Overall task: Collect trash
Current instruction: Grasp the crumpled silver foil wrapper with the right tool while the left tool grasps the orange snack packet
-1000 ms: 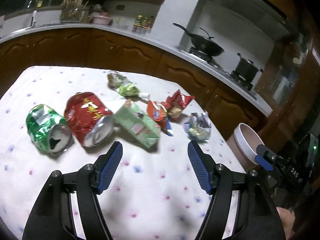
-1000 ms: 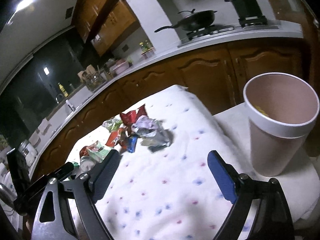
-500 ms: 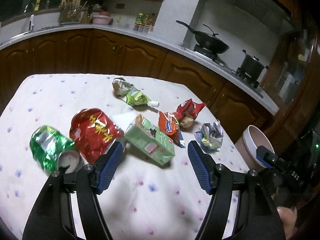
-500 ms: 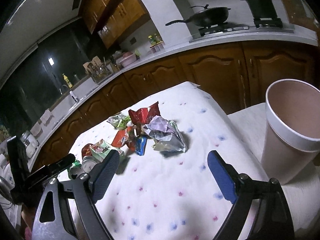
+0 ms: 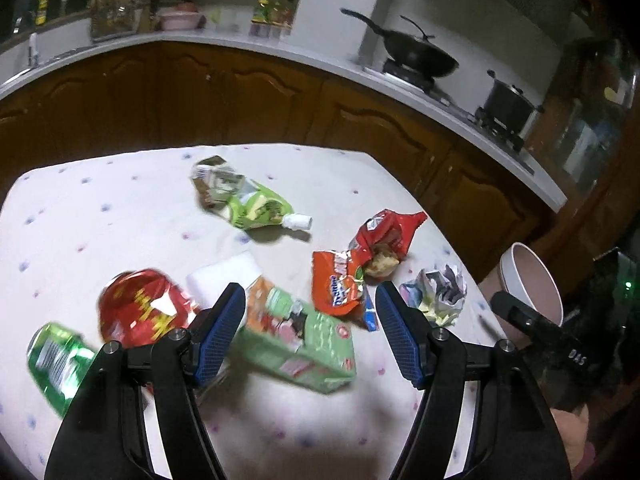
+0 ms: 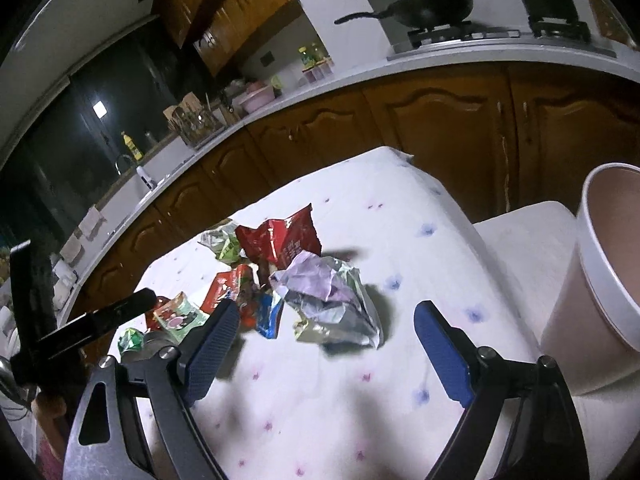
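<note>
I have both grippers over the surface (image 5: pixel 120 208), which is spread with a dotted white cloth, and neither holds anything. My left gripper (image 5: pixel 310 332) is spread, with the green carton (image 5: pixel 296 340) lying on its side just ahead between the jaws, not yet touched. My right gripper (image 6: pixel 326 344) is spread wide in front of the crumpled foil wrapper (image 6: pixel 332 300); the pads are clear of it.

The rest of the trash lies close by: a crushed red can (image 5: pixel 140 308) and a green can (image 5: pixel 56 356) to the left, a green pouch (image 5: pixel 248 200) with a cap further back, and red snack bags (image 5: pixel 376 240) near the wrapper. The bin (image 6: pixel 600 280) stands off the right edge of the surface.

I judge the carton light and empty, likely to buckle, so I would close across its narrow sides near the middle. The wrapper looks weightless, springy and slick; I would pinch into its bulk, not a loose corner.
</note>
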A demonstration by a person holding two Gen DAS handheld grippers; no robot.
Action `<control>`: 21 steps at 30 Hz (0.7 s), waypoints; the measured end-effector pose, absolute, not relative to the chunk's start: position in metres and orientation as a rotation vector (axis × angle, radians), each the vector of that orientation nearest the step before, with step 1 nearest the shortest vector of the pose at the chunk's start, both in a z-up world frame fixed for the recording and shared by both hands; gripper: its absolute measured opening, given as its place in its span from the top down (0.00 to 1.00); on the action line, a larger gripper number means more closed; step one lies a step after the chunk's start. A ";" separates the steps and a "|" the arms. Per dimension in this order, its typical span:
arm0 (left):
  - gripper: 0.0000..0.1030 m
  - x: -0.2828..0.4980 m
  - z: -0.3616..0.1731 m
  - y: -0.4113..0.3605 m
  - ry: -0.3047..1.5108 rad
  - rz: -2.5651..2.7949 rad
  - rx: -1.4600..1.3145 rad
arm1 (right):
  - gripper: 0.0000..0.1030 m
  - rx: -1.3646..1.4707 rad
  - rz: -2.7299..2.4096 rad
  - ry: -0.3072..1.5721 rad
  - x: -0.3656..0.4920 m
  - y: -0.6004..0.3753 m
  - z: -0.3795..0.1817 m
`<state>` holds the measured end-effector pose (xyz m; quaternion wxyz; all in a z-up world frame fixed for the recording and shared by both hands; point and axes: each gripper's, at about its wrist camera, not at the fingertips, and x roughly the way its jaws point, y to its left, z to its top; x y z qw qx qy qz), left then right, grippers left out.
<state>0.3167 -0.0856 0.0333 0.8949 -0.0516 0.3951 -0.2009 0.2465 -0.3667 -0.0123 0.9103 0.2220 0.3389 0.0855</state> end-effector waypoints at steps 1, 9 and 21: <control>0.33 0.321 0.033 -0.089 0.825 -0.418 -0.098 | 0.14 0.451 0.175 0.704 0.250 -0.366 -0.013; 0.33 0.346 0.022 -0.113 0.877 -0.454 -0.034 | 0.31 0.429 0.168 0.743 0.271 -0.367 -0.022; 0.92 0.365 -0.004 -0.131 1.001 -0.541 -0.015 | 0.88 0.428 0.146 0.772 0.272 -0.375 -0.032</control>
